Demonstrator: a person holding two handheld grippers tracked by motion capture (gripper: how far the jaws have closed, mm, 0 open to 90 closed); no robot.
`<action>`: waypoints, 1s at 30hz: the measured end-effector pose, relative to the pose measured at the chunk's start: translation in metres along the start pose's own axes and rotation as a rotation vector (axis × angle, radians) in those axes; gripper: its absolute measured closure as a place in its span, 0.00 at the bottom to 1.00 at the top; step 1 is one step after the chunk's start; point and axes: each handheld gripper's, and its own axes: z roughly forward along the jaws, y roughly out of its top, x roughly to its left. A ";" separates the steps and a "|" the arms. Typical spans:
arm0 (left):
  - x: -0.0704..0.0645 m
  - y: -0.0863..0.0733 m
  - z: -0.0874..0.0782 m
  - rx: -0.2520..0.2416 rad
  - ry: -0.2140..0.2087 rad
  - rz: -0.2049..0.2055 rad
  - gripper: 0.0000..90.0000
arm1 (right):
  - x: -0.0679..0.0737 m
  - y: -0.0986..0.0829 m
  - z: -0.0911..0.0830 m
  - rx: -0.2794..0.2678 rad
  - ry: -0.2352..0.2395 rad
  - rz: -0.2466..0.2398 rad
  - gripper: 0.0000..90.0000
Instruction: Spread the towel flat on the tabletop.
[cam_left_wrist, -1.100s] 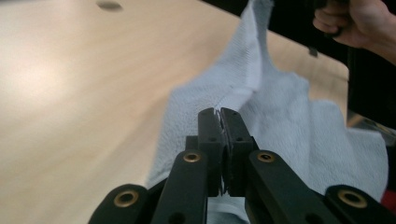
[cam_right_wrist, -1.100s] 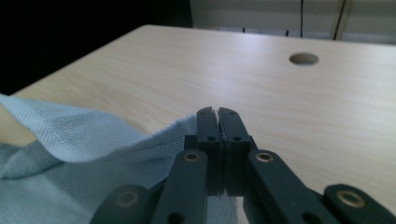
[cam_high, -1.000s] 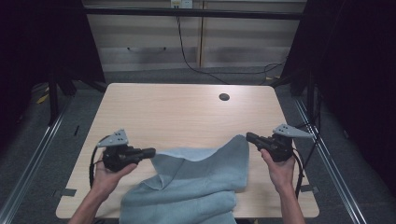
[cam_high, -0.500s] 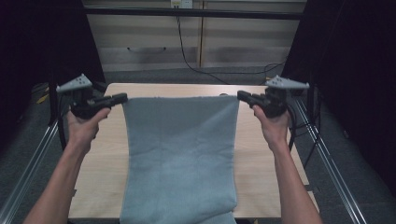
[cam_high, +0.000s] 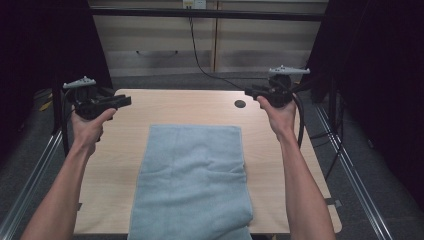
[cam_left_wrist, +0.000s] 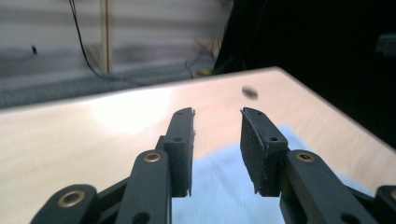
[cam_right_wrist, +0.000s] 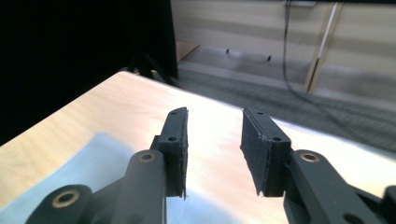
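A light blue towel (cam_high: 192, 180) lies flat down the middle of the wooden table (cam_high: 125, 135), its near end hanging over the front edge. My left gripper (cam_high: 126, 101) is held above the table's far left corner, open, nothing between its jaws. My right gripper (cam_high: 248, 92) hovers over the far right, also open and empty. The left gripper view has the towel (cam_left_wrist: 224, 186) below and beyond my open left gripper (cam_left_wrist: 217, 140). In the right gripper view my right gripper (cam_right_wrist: 215, 144) is open above the towel (cam_right_wrist: 93, 163) at lower left.
A small dark round hole (cam_high: 240, 104) sits in the tabletop near the far right. Beyond the table are wood panels and a hanging black cable (cam_high: 200, 55). Dark curtains flank both sides. Metal rails (cam_high: 350, 170) run along the floor beside the table.
Both grippers had the towel's far corners pinched and stretched between them; now they have let go and the towel lies flat on the table. Both hands moved slightly outward.
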 end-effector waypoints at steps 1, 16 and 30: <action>0.000 -0.006 -0.001 0.025 -0.001 0.007 0.72 | 0.001 -0.006 -0.001 0.012 0.004 -0.005 0.69; -0.061 -0.127 -0.007 0.247 -0.171 0.114 0.72 | 0.062 -0.143 -0.020 0.179 0.227 -0.038 0.76; -0.048 -0.181 0.033 0.342 -0.073 0.079 0.80 | 0.047 -0.201 0.024 0.334 0.132 -0.030 0.81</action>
